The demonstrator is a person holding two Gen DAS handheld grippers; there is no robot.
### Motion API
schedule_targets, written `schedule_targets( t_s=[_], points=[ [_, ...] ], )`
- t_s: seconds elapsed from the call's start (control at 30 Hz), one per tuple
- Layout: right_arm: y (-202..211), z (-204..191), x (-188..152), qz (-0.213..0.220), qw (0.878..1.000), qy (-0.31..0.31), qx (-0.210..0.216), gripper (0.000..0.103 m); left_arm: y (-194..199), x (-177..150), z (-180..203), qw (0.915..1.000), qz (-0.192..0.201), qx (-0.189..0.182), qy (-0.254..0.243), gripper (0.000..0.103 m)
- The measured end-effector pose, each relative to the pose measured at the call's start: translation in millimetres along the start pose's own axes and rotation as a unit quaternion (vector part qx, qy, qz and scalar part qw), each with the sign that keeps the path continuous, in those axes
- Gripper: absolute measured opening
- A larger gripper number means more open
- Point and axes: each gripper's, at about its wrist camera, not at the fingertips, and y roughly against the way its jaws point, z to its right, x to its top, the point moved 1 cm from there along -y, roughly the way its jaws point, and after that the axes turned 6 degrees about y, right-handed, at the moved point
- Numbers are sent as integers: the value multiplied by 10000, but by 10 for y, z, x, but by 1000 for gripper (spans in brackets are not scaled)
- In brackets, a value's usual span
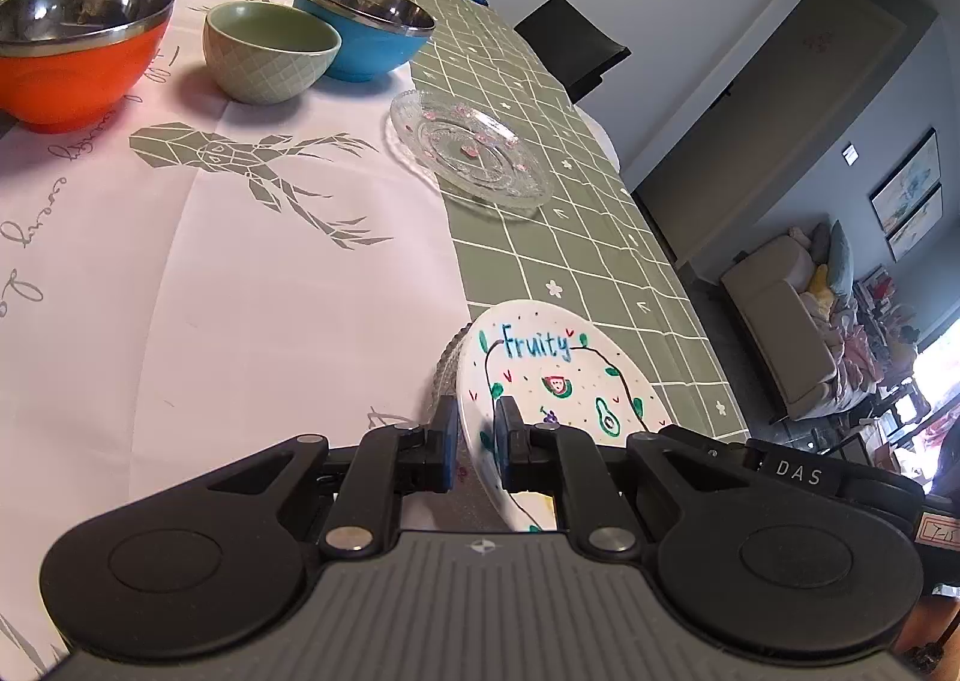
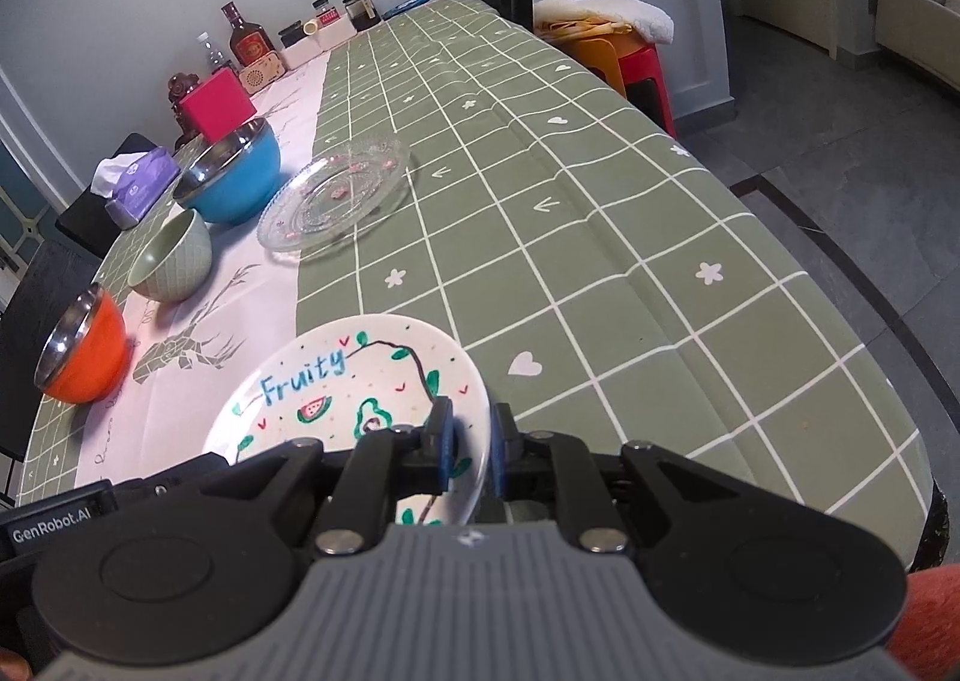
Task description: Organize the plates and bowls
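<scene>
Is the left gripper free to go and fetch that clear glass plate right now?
Probably not yet: the left gripper is clamped on the Fruity plate. The tablecloth towards the glass plate looks unobstructed.

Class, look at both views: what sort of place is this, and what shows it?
Probably a home dining area: a long table under a green checked cloth, a chair pulled up, a sofa beyond.

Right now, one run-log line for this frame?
left gripper: shut on painted plate rim | right gripper: shut on same plate, opposite rim | glass plate: on table, untouched | bowls: three, unstacked
</scene>
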Motion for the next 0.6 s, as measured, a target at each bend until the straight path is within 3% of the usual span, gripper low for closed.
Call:
schedule_targets(
  t_s=[0.27,0.6],
  points=[
    [7,6,-12,-9,10000,35,14,12,14,-13,21,9999,25,20,-137,14],
    [9,-9,-2,19,10000,55,-16,13,-9,-50,222,9950,35,491,-869,20]
  ],
)
